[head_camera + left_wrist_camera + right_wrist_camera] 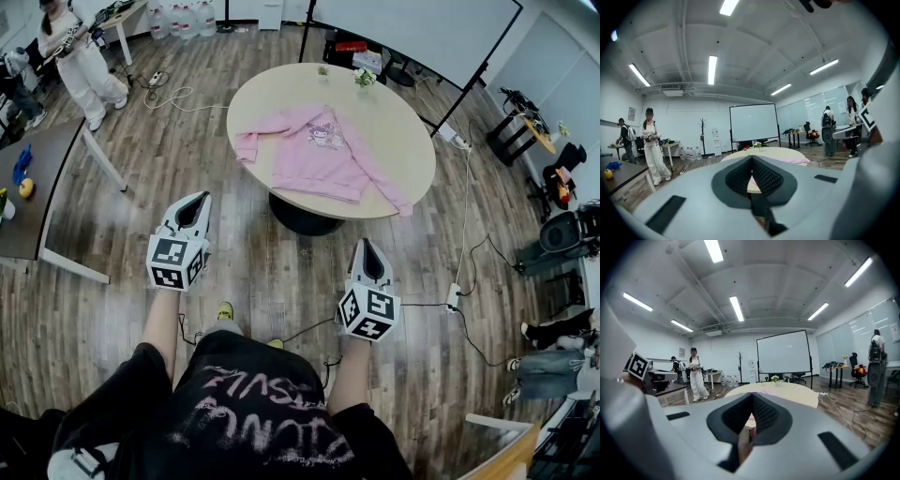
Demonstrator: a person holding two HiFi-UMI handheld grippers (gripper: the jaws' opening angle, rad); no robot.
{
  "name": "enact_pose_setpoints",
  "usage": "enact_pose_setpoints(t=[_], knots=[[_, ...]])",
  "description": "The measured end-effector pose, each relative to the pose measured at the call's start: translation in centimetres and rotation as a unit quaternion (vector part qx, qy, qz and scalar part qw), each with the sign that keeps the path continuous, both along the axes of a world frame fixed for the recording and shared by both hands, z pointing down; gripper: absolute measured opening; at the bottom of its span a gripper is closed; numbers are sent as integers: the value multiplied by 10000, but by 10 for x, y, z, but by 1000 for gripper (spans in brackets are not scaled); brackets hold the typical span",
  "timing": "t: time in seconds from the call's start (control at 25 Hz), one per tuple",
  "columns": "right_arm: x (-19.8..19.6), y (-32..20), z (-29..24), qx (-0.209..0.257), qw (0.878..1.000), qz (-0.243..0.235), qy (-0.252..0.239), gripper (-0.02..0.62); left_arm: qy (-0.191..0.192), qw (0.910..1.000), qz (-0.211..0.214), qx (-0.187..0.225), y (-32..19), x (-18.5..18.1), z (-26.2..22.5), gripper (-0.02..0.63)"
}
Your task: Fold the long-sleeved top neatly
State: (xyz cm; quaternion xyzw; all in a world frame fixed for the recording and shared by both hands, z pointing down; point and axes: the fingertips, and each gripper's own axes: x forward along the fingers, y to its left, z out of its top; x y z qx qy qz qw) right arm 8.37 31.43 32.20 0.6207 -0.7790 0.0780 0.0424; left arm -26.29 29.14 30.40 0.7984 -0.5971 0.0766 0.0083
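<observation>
Currently, the pink long-sleeved top (314, 150) lay spread flat and unfolded on the round table (408, 117), front side up, on the half nearer the person. Its hem ran close along the table's near edge. One sleeve trailed to the near-right rim, its cuff hanging just over the edge. The other sleeve was bent back on itself near the left rim. The far half of the tabletop was bare wood except for two small potted plants (364, 78) at the far rim.

The left gripper (198, 199) was clenched, pads meeting at the tips with nothing between them. The right gripper (364, 247) was likewise clenched and empty. Both were held out over the wooden floor (244, 262), short of the table and well apart from the top, one on each side of the dark pedestal (300, 217).

Room for moving: open floor lay between the person and the table's near edge. A dark side table (42, 183) stood to the left, clear of the left gripper. A power strip (454, 297) and its cables lay on the floor to the right of the right gripper. A projection screen (422, 28) stood behind the table. A person in white (82, 61) stood at far left, well away.
</observation>
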Motion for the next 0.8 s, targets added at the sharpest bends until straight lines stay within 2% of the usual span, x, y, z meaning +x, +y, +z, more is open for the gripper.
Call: enact_pose_setpoints(t=[0.8], knots=[[-1,5,1,48,9999,-56,-119,5,-1,9999,-4,-117,9,7,4,11]])
